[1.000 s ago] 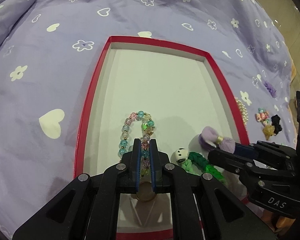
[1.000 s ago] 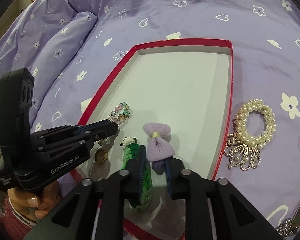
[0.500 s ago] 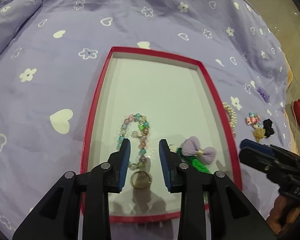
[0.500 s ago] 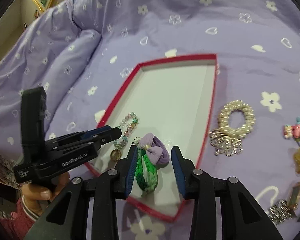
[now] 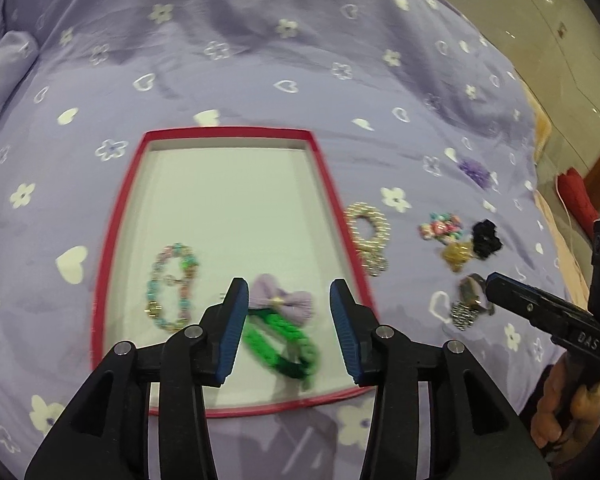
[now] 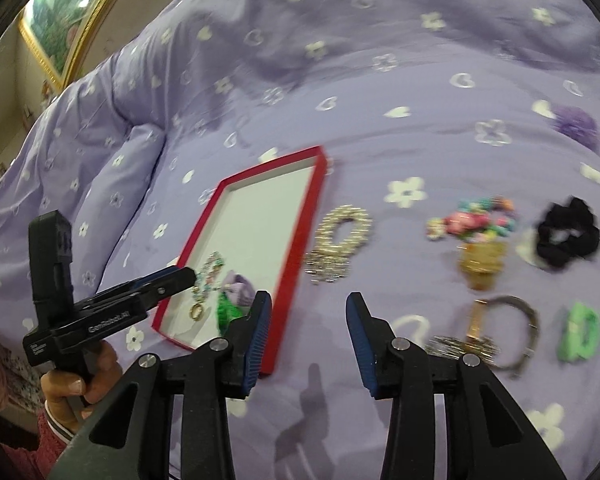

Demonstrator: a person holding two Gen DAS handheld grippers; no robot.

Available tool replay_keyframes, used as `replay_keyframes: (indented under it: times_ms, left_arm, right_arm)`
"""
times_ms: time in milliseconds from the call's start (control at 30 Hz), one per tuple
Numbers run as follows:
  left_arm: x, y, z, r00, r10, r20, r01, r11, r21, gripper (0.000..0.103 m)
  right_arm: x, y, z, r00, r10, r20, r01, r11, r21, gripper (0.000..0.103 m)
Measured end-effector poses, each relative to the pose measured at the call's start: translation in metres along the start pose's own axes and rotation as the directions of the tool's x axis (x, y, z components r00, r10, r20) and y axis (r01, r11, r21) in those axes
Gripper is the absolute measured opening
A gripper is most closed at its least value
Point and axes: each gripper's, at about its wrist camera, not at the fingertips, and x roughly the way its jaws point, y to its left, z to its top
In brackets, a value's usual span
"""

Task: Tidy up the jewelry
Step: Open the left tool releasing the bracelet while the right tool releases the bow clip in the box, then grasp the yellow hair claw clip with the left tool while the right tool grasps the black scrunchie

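Inside the red tray point(image 5: 120, 216) I have the bead bracelet point(image 5: 172, 286), purple bow point(image 5: 284, 300) and green braid point(image 5: 284, 340) lying near its front edge, leaving the far end free for more. My left gripper point(image 5: 286, 320) hangs above them, jaws opening, nothing between. My right gripper point(image 6: 308, 340), also opening and empty, sits over the bedspread point(image 6: 380, 80) toward the pearl piece point(image 6: 340, 240), probably next.
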Motion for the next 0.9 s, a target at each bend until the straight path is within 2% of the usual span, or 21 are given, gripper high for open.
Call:
replay_keyframes:
  times_ms: [400, 567, 900]
  left_arm:
    - [0.017, -0.061, 0.005, 0.997, -0.064, -0.040, 0.068, 0.992, 0.103, 0.045]
    - [0.027, -0.089, 0.007, 0.994, -0.087, -0.066, 0.097, 0.984, 0.151, 0.051]
    - [0.057, -0.144, 0.014, 0.985, -0.128, -0.113, 0.151, 0.964, 0.221, 0.054]
  right_arm:
    - [-0.050, -0.073, -0.014, 0.991, -0.114, 0.066, 0.105, 0.986, 0.131, 0.044]
    - [-0.066, -0.102, -0.015, 0.985, -0.150, 0.086, 0.133, 0.974, 0.182, 0.044]
    - [-0.073, -0.152, -0.002, 0.971, -0.211, 0.115, 0.175, 0.949, 0.262, 0.045]
